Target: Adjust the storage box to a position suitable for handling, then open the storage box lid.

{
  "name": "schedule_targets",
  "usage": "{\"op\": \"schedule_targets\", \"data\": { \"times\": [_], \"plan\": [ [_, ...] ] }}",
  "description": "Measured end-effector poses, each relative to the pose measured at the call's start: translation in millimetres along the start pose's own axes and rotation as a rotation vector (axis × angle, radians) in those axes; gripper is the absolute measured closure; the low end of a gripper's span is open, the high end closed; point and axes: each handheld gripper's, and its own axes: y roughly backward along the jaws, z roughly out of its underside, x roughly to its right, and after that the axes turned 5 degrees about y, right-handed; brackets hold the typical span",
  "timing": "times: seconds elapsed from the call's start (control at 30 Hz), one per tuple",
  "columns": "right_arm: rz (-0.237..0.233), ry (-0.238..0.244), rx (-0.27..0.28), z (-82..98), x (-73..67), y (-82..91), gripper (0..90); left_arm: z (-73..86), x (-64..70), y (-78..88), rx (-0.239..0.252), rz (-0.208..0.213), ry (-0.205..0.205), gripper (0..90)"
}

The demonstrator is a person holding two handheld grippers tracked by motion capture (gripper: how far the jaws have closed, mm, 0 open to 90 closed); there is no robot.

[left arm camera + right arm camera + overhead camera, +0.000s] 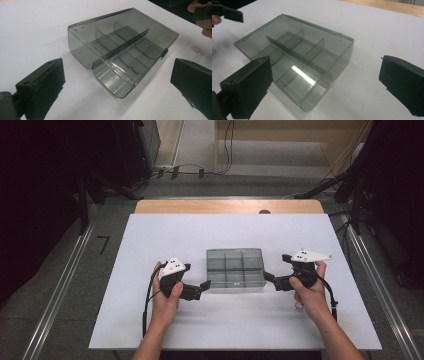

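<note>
A smoky grey see-through plastic box (235, 267) with inner dividers lies flat in the middle of the white tabletop (225, 320). My left gripper (200, 289) sits just off the box's left near corner, jaws open and empty. In the left gripper view the box (122, 47) lies ahead between the wide-spread jaws of the left gripper (117, 75), untouched. My right gripper (272, 280) is at the box's right near corner, also open. In the right gripper view the box (297, 55) sits between the parted jaws of the right gripper (324, 72), and no pad presses on it.
A wooden table edge (230, 206) runs behind the white surface. Cables (185, 170) and dark stands (100, 185) are on the floor beyond, with metal rails (60, 290) along both sides. A small shiny bit (197, 50) lies on the table near the person's right hand.
</note>
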Motion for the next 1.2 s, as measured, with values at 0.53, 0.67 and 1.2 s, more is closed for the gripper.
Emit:
{"op": "schedule_targets", "data": {
  "times": [0.53,0.67,1.2],
  "plan": [
    [-0.108,0.038,0.023,-8.6,-32.5,-4.3,11.2,5.4,3.1,1.4,-0.006,0.023,-0.035,0.0],
    [-0.111,0.052,0.02,-10.6,-40.0,-5.9,27.5,5.7,2.7,0.7,-0.007,0.023,-0.04,0.0],
    [-0.219,0.122,-0.027,-1.0,-68.7,-23.1,84.8,8.0,3.4,-5.4,-0.023,0.026,-0.038,0.0]
  ]
}}
